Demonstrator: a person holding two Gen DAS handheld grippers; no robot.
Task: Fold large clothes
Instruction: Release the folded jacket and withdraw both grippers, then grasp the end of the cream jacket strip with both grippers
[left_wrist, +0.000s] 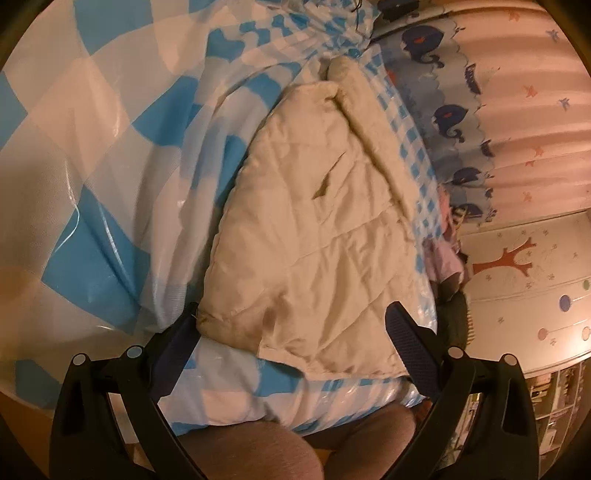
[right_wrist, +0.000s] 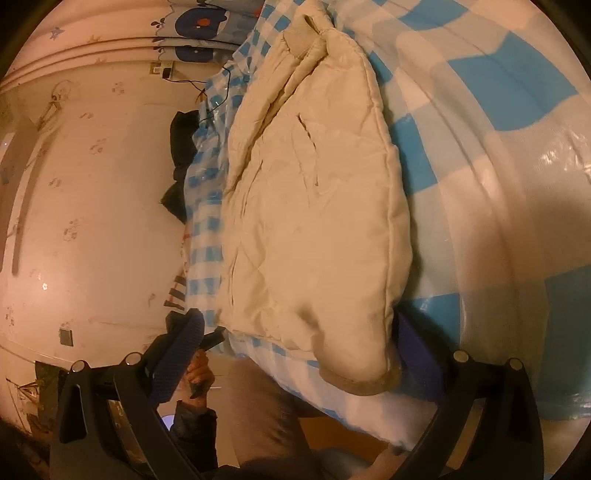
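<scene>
Cream quilted jacket (left_wrist: 310, 229) lies partly folded between both grippers' spread, empty fingers; left gripper (left_wrist: 291, 332), right gripper (right_wrist: 299, 350); final folds remain, I'd judge.

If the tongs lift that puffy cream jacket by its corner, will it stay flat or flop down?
The cream jacket would probably flop: it already creases and drapes over the checked bedding. Its puffy quilted panels suggest it is light for its size, though bulky. The fabric has a slight sheen, so it may slide a little between the left tongs, which stand open.
</scene>
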